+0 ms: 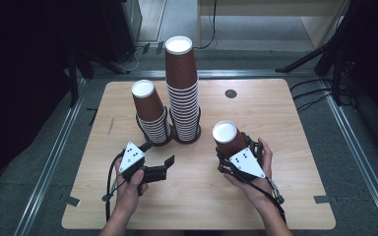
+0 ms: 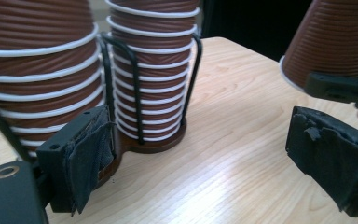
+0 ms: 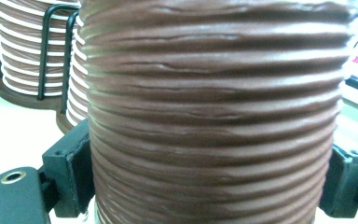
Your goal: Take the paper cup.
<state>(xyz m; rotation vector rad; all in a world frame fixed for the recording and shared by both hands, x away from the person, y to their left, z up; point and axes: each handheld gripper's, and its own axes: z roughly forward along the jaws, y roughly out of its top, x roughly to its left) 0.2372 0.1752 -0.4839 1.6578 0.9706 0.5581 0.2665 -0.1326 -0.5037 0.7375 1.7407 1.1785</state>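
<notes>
Table (image 1: pixel 275 196): tall stack (image 1: pixel 182 93) and short stack (image 1: pixel 150 115) share a wire holder, close together. We judge a knocked stack the main risk if the carried cup swings wide; crushing next. Right gripper (image 1: pixel 231 150) clamps a single upturned cup (image 1: pixel 228 137), front right. Left gripper (image 1: pixel 160 157): jaws spread, empty, beside the short stack.

Two cup stacks (image 1: pixel 170 105) in a wire holder (image 1: pixel 195 129) block my way at the surface's (image 1: pixel 275 128) far middle. Bare wood lies open between my grippers and along the right side and near edge.
</notes>
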